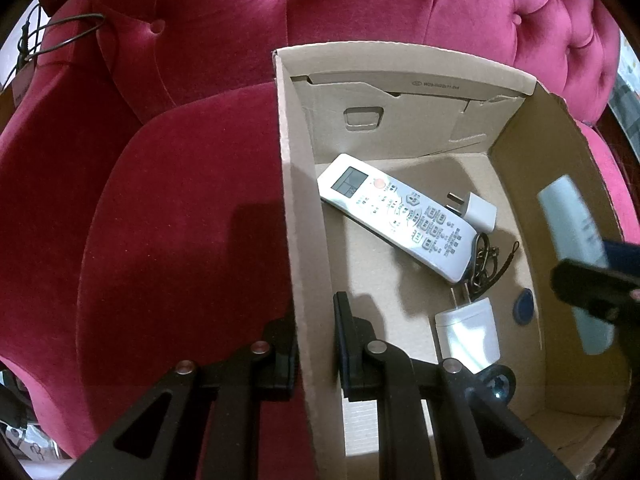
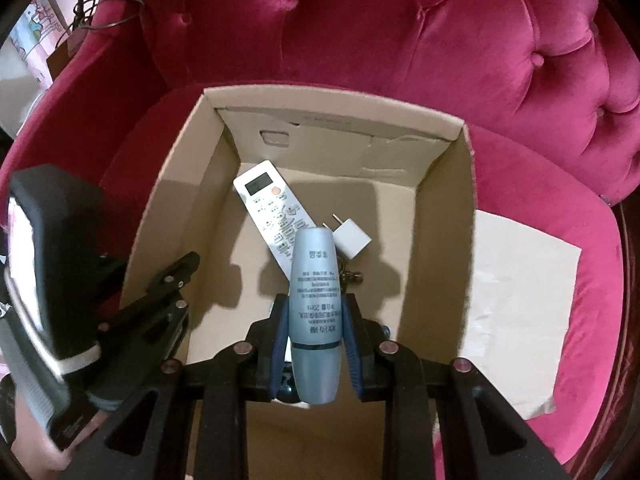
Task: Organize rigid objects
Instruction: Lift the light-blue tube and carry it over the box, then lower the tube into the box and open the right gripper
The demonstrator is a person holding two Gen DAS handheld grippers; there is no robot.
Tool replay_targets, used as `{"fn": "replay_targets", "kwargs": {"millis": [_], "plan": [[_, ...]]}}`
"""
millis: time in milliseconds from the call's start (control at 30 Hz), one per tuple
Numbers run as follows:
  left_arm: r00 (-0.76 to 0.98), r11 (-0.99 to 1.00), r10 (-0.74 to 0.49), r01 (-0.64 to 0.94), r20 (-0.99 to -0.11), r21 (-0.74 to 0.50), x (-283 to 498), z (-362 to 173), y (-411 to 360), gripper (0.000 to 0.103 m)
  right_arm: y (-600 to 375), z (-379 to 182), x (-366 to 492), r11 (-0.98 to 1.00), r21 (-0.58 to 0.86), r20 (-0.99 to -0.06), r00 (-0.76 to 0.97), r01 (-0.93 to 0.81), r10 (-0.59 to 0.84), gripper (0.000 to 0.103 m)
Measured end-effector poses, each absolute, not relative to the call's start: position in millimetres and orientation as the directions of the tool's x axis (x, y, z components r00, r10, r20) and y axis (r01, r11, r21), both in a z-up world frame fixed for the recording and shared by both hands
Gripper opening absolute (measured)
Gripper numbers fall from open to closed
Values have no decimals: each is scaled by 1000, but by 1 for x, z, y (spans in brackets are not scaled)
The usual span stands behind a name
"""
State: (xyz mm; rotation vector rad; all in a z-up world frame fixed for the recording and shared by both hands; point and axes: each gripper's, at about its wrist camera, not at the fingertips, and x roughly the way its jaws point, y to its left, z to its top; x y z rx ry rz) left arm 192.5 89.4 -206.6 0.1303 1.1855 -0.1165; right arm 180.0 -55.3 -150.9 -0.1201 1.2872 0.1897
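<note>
Writing runs in small dark lines down the grey-blue bottle (image 2: 316, 316), too fine to read, and a faint printed code marks the far flap of the cardboard box (image 2: 180, 216). Crimson tufted velvet of an armchair (image 2: 400, 40) surrounds the box. Right gripper (image 2: 316, 304) clamps the bottle above the box, over a white remote (image 2: 276, 216) at 11 o'clock and a charger (image 2: 352, 242) at 1. Left gripper (image 1: 316, 344) pinches the box's left wall.
</note>
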Motion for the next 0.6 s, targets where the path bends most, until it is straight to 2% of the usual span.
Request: {"fn": "replay_targets", "kwargs": {"millis": [600], "plan": [[370, 986, -21, 159, -929, 41, 193, -206, 90, 16, -52, -202, 187, 984, 20, -968, 243, -177, 63, 27]]}}
